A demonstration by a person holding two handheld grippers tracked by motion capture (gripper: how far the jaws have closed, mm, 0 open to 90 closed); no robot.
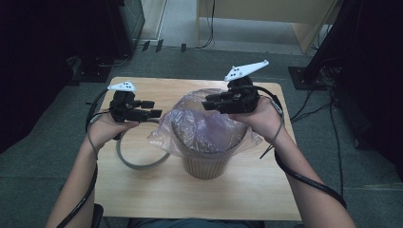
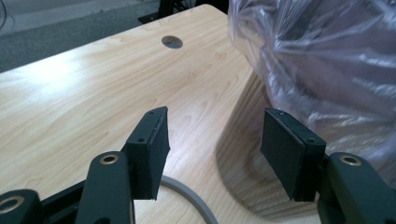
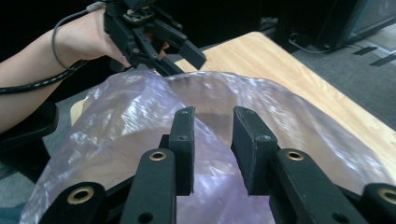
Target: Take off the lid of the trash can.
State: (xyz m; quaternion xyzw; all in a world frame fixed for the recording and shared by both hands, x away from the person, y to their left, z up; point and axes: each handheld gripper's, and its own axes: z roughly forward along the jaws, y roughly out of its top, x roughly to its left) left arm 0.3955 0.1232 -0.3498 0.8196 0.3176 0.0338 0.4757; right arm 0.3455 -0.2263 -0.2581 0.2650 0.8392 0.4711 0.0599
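Both tongs [image 1: 153,109] [image 1: 213,103] beside bag [image 1: 204,124] rim, apart.

Translucent pinkish plastic bag [image 1: 204,124] draped over upright ribbed bin [image 1: 205,164] mid-table

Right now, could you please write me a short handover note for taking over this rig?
Left claw: open, nothing between the jaws, low at the bin's left side beside the bag's hanging edge.
Right claw: jaws a narrow gap apart over the bag's top; no film pinched between them that I can see.
Things: tan bin stands mid-table, the clear plastic bag draped over its mouth and puffed up, its edges spilling past the rim on both sides.
Done: bag is on the bin.
Left, probably: push the bag down inside and tidy the edge around the rim.
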